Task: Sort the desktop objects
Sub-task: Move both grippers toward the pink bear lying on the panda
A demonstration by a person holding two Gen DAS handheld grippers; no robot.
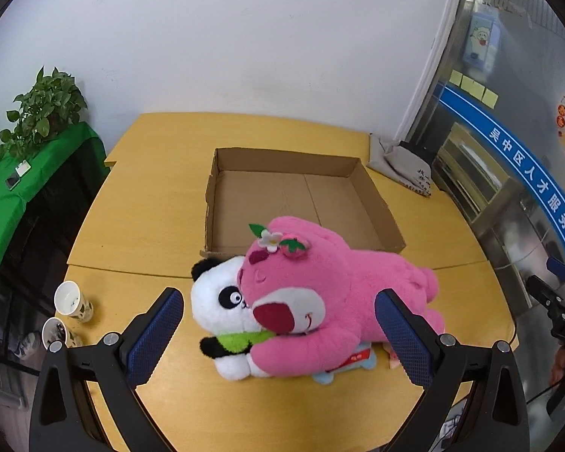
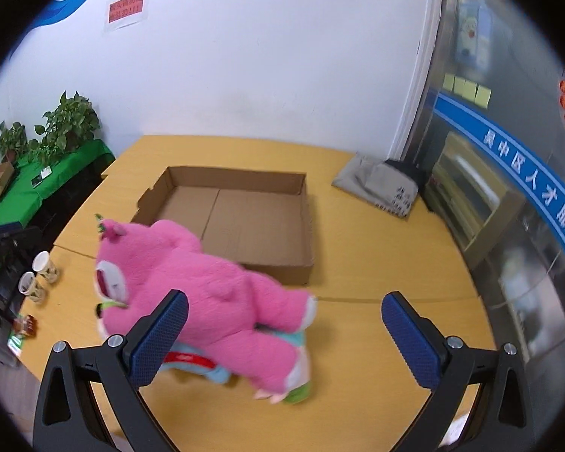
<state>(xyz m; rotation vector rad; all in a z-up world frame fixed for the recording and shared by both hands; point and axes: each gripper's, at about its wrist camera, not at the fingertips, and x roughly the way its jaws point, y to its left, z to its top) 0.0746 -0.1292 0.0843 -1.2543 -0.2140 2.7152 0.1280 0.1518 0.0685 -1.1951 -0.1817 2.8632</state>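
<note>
A big pink plush bear (image 1: 320, 293) lies on the yellow table (image 1: 150, 226), its head against a small panda plush (image 1: 218, 301). A light blue item with a red band (image 1: 352, 363) lies under the bear. Behind them stands an open, empty cardboard tray (image 1: 282, 196). My left gripper (image 1: 278, 335) is open, its blue pads either side of the two plush toys, not touching. In the right wrist view the bear (image 2: 207, 293) lies left of centre over the blue item (image 2: 211, 371), with the tray (image 2: 245, 218) behind. My right gripper (image 2: 282, 339) is open and empty, its left pad beside the bear's back.
Two paper cups (image 1: 69, 299) lie at the table's left edge, with snack packets (image 2: 22, 333) nearby. A grey cloth bag (image 1: 403, 164) sits at the back right corner. A green-covered shelf with potted plants (image 1: 45, 107) stands left. A glass door (image 1: 508, 150) is on the right.
</note>
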